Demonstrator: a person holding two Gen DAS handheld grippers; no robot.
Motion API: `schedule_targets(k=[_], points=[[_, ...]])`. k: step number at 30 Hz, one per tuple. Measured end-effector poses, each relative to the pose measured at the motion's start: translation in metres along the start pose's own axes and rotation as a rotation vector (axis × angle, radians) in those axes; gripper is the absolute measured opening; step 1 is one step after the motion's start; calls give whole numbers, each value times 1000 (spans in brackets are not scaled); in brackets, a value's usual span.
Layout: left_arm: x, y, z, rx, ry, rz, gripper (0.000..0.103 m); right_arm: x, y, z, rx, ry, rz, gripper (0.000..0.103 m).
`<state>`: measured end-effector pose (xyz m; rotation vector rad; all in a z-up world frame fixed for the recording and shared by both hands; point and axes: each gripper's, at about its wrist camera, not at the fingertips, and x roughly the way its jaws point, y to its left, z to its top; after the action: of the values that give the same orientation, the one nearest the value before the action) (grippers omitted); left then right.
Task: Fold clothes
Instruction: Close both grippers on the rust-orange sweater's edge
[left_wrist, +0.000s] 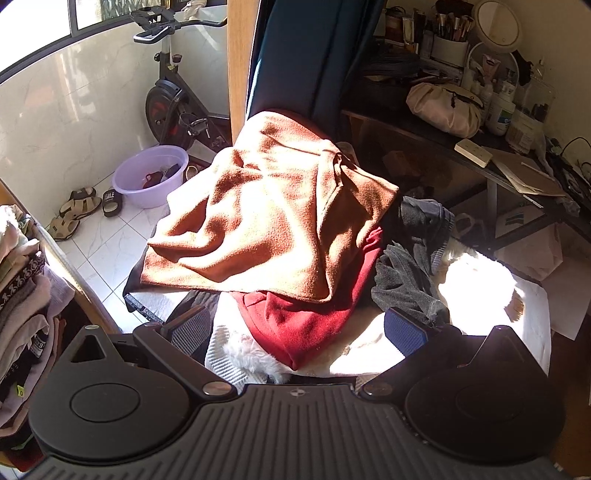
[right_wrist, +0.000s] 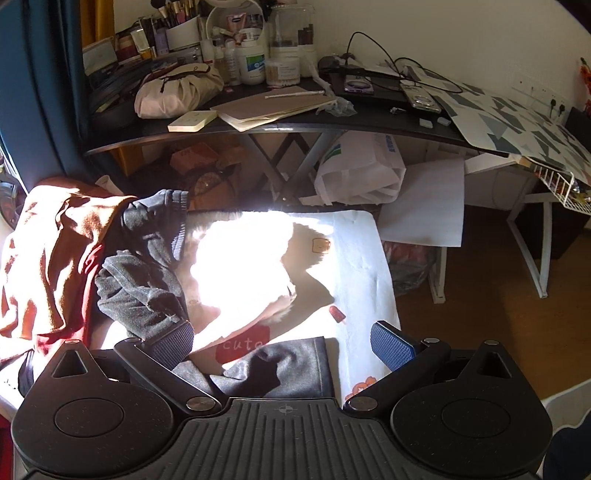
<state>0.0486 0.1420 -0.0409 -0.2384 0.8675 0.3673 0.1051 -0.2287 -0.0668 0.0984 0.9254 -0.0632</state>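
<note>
Basically a heap of clothes on a white printed cloth (right_wrist: 365, 251) spread over a low surface. Orange-brown fleece garment (left_wrist: 266, 206) sits on top of the heap, draped and rumpled, with a dark red garment (left_wrist: 314, 325) under it and a dark grey fleece garment (left_wrist: 410, 280) bunched to the side. A grey piece with a stitched hem (right_wrist: 291, 365) lies flat, just ahead of the right gripper (right_wrist: 282, 343).

Left gripper (left_wrist: 297, 326): fingers apart, nothing between them, hovering over the red garment's near end. Right gripper: fingers apart too, holding nothing, above the grey hem piece.

Handling, my guess: all soft, light, limp fleece or knit; will sag and drag neighbours along since layers overlap. Fuzzy surface should grip fine on the pads. Best hold looks like a hem edge or corner, e.g. the orange piece's near lower edge, not the middle bulge.

Around: cluttered black desk (right_wrist: 295, 122) behind, plastic bag (right_wrist: 362, 173) under it, a stack of clothes (left_wrist: 22, 295) on the left, purple basin (left_wrist: 151, 173), exercise bike (left_wrist: 170, 92). Harsh sun patch blows out the cloth's centre, detail there unreadable. Free space for laying pieces out is small.
</note>
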Motion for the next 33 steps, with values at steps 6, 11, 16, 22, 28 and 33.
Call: schedule_targets(k=[6,11,16,22,28,33], points=[[52,59,40,-5,24,-16,102,54,113,37,-59,-13,48,96],[86,103,58,38,56,12,102,119,233,78,-190,-65,194,96],[107,129,54,50,103,39,102,198,351,97,-344,-70,288,96],[128,156,48,31,147,75,102,263,419,97,-313,22,286,99],[148,161,51,22,175,63,102,251,409,97,-243,10,364,25],[160,132,60,79,159,-7,102,217,362,126,-133,-37,455,9]])
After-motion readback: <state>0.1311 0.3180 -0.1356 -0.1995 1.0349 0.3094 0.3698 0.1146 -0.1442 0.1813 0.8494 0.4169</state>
